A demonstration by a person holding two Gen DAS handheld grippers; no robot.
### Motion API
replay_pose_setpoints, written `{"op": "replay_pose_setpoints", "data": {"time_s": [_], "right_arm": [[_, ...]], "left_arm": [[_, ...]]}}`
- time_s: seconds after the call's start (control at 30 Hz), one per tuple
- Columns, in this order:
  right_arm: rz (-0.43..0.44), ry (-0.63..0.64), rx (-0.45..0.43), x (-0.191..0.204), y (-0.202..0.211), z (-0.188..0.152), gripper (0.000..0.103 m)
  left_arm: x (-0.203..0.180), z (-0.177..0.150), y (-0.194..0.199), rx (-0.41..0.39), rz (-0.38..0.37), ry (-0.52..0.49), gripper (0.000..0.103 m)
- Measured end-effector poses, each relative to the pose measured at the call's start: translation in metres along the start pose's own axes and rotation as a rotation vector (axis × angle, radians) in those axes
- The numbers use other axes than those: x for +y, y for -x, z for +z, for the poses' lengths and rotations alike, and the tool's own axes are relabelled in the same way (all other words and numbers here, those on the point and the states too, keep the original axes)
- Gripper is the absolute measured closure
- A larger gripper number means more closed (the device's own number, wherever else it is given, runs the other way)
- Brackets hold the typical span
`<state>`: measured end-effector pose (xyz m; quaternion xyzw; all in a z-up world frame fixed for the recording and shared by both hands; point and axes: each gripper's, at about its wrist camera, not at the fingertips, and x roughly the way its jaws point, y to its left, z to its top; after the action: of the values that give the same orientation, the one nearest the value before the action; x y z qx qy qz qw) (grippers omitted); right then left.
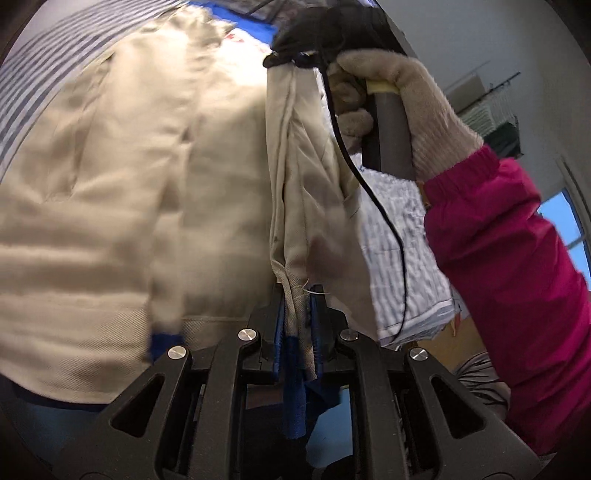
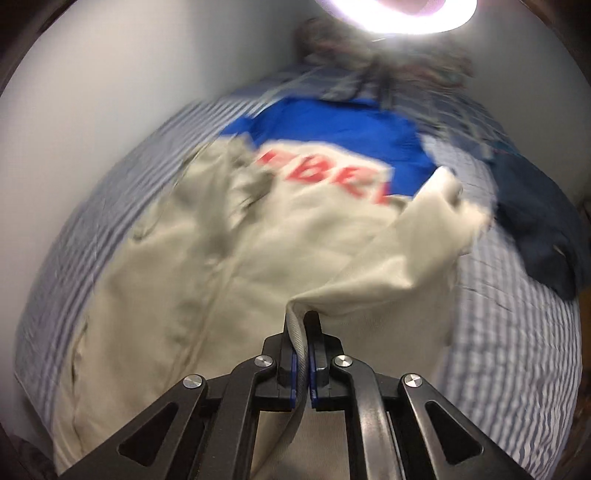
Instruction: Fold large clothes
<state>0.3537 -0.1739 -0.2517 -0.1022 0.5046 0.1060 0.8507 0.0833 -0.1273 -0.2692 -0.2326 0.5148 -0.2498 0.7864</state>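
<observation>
While the cream garment point(image 2: 229, 266) lies spread over most of the bed point(image 2: 517, 332), a striped sheet shows around it on the left and right. At the garment's far end its blue part point(image 2: 332, 129) carries blurred red letters point(image 2: 325, 177). A dark blue cloth point(image 2: 535, 236) lies on the bed's right side, just beside the garment, and a jumbled pile of clothes point(image 2: 369, 55) sits at the far end under a bright lamp point(image 2: 399, 11).

The right gripper point(image 2: 302, 354) points steeply down, its fingers pinching a raised fold of the cream cloth near its right edge. In the left wrist view, the left gripper point(image 1: 299, 325) has its fingers pressed together on a hanging cream hem with a blue strip below. Straight ahead, a gloved hand point(image 1: 406, 103) in a pink sleeve point(image 1: 517, 277) grips the other tool's grey handle point(image 1: 391, 133), with a black cable point(image 1: 369, 184) dangling in front. This hand and the lifted cloth block the view of the bed's right side.
</observation>
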Motion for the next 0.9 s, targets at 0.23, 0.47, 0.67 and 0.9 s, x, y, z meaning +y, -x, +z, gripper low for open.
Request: {"op": "replay_pose_setpoints", "data": {"time_s": [0.23,0.47,0.67,0.9], "right_arm": [[0.184,0.009,-0.005,0.001,0.012,-0.011,0.076],[0.213,-0.188,-0.120,-0.084,0.051,-0.008,0.071],[0.136,-0.183,-0.072,-0.084,0.012,0.010,0.073],[0.100,-0.197,-0.023,-0.064,-0.028,0.045,0.052]], "left_arm": [[0.005,-0.008,-0.003,0.012,-0.005,0.004,0.092],[0.010,-0.010,-0.002,0.014,-0.033,0.013,0.092],[0.012,-0.008,0.003,0.008,-0.039,0.015,0.092],[0.014,-0.010,0.001,0.018,-0.032,0.004,0.092]]}}
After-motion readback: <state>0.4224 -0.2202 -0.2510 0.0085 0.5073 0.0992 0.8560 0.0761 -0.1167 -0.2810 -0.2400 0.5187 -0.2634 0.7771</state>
